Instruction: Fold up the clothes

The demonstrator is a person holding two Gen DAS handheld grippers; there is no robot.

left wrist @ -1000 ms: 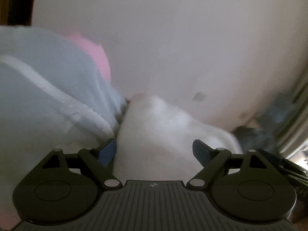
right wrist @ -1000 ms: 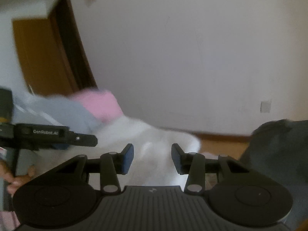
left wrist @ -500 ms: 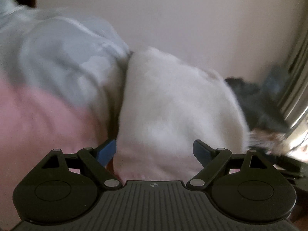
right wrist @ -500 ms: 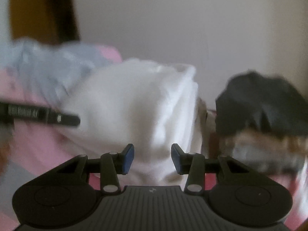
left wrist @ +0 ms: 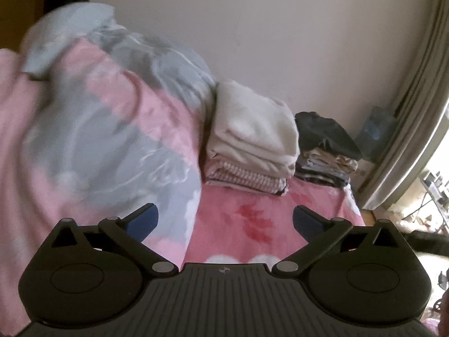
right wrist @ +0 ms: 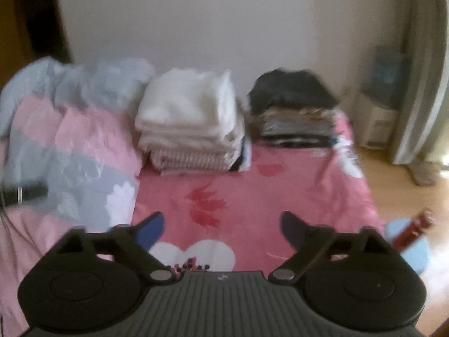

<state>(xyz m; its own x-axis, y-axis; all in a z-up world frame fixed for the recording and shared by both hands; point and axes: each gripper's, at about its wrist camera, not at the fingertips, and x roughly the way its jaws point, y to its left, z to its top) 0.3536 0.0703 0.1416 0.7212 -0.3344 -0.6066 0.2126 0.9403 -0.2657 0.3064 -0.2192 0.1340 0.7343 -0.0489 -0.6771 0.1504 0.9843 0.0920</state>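
Observation:
A stack of folded clothes with a white garment on top [left wrist: 252, 129] [right wrist: 190, 106] sits at the far end of the pink bed [left wrist: 252, 216] [right wrist: 247, 191]. Beside it, to the right, stands a second stack topped by a dark garment [left wrist: 325, 134] [right wrist: 291, 92]. My left gripper [left wrist: 224, 220] hovers open over the bedsheet, well short of the stacks, with nothing between its fingers. My right gripper [right wrist: 223, 227] is open too, empty, above the sheet's white heart print. The tip of the left gripper [right wrist: 22, 192] shows at the left edge of the right wrist view.
A bunched pink and grey duvet [left wrist: 98, 129] [right wrist: 70, 129] fills the left side of the bed. The white wall [left wrist: 280, 28] runs behind. A curtain [left wrist: 415, 129] and a water dispenser [right wrist: 384, 98] stand at the right. Wooden floor [right wrist: 393, 191] lies past the bed's right edge, with a blue stool [right wrist: 407, 247].
Both grippers have pulled back and tilted down from the white pile, so the whole bed and both stacks show now. The right gripper's jaws have spread wider.

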